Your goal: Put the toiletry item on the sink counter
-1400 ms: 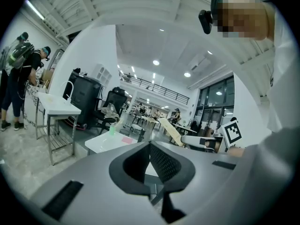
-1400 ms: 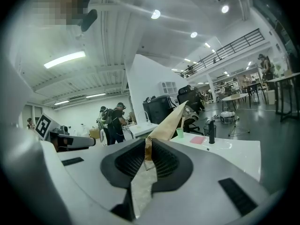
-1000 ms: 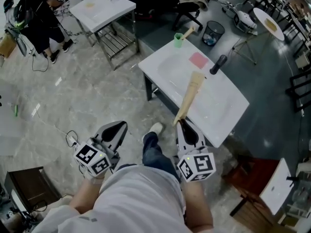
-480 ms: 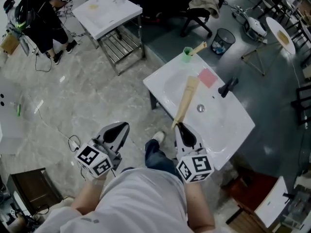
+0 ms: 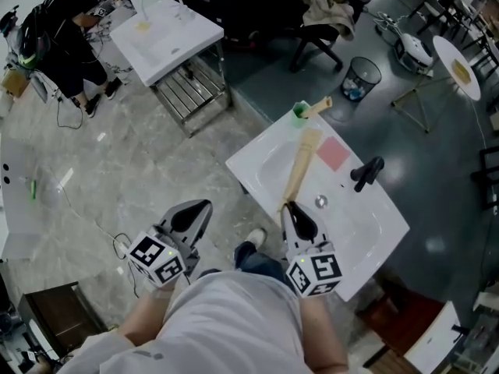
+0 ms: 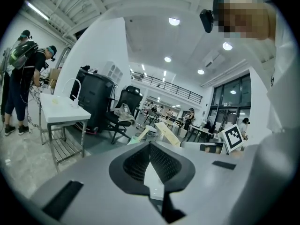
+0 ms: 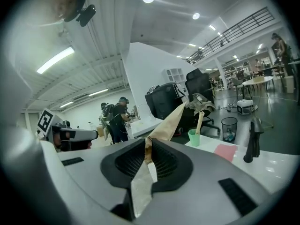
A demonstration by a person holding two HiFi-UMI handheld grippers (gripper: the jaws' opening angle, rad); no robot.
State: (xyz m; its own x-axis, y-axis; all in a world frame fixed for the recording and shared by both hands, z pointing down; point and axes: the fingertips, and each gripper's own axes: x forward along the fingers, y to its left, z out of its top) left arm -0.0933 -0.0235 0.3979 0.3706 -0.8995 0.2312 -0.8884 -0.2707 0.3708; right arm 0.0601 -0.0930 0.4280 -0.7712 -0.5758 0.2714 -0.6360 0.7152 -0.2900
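Note:
A long beige toiletry tube sticks out forward from my right gripper, which is shut on its near end. The tube reaches over the left part of the white sink counter, its far end close to a green cup. In the right gripper view the tube rises from between the jaws of the right gripper. My left gripper hangs over the marble floor left of the sink, shut, with nothing in it. The left gripper view shows that gripper with its jaws together.
On the counter stand a black faucet and a pink square. A second white sink on a metal frame is at the back left, with a person beside it. A wastebasket and an office chair lie beyond.
The sink counter has come closer and shifted left under the tube, whose tip now lies nearer the green cup. Both grippers keep their grip and their place before the body.

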